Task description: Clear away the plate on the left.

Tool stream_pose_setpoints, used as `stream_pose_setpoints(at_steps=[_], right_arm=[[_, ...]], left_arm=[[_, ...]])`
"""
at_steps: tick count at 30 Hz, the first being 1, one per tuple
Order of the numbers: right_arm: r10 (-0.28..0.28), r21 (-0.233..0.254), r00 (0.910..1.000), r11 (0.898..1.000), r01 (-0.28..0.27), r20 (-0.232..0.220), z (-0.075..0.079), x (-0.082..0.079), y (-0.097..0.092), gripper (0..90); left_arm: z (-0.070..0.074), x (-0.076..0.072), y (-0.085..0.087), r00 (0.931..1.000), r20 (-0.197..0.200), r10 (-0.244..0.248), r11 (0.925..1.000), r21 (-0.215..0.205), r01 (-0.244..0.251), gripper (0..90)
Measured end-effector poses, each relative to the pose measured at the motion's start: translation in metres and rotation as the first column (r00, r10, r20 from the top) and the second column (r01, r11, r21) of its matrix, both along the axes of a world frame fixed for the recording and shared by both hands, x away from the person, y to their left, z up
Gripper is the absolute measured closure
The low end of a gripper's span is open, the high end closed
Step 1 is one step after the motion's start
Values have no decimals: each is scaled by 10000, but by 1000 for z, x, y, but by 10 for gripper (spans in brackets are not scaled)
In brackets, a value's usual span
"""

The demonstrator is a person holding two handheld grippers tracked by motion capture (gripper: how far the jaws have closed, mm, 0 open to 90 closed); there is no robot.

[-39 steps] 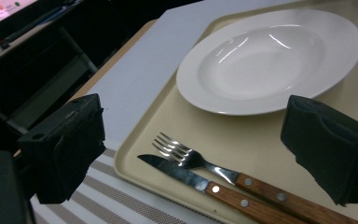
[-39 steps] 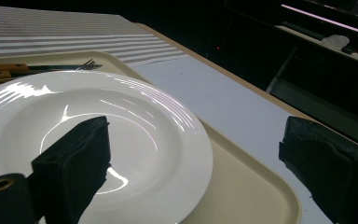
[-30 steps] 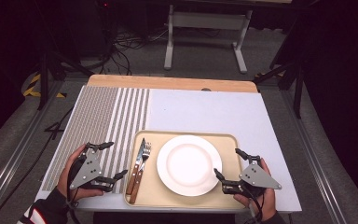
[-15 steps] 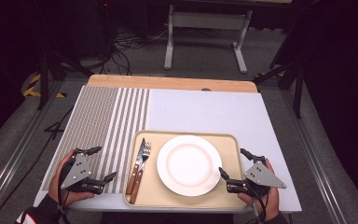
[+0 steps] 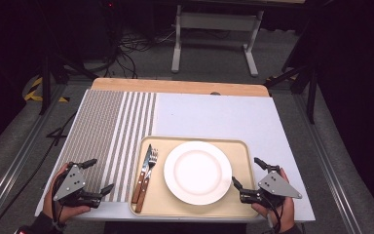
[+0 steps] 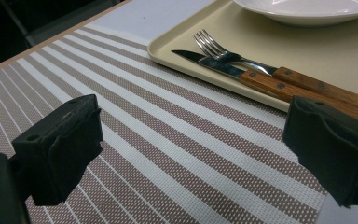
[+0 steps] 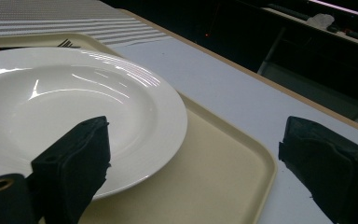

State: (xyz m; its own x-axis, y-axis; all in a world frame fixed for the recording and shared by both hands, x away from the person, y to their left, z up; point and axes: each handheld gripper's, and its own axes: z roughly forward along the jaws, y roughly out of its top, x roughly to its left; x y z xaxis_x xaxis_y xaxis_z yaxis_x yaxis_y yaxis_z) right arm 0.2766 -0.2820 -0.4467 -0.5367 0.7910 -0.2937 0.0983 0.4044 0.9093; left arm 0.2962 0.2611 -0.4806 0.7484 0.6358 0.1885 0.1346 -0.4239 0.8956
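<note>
You are drawing both grippers back toward yourself and outward. Your left gripper [image 5: 99, 175] is sliding away from the tray [image 5: 243, 147], leaving the knife [image 5: 141, 181] and fork [image 5: 148, 170] side and settling over the near left corner of the striped mat [image 5: 112, 126]. Your right gripper [image 5: 248, 173] is backing off the plate [image 5: 197, 171] toward the tray's near right corner. Both pairs of jaws are staying wide apart, holding nothing.
</note>
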Motion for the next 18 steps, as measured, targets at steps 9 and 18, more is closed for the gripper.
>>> stream_pose_setpoints(at_steps=[9,18], right_arm=[[153,141,9999,9998,-154,48,1,0,0,89],[164,117,9997,9998,-166,187,2,-3,1,89]], left_arm=[[0,0,-2,10000,-72,14,10000,-57,-15,55],[3,-4,-6,9998,161,-152,9998,-93,154,52]])
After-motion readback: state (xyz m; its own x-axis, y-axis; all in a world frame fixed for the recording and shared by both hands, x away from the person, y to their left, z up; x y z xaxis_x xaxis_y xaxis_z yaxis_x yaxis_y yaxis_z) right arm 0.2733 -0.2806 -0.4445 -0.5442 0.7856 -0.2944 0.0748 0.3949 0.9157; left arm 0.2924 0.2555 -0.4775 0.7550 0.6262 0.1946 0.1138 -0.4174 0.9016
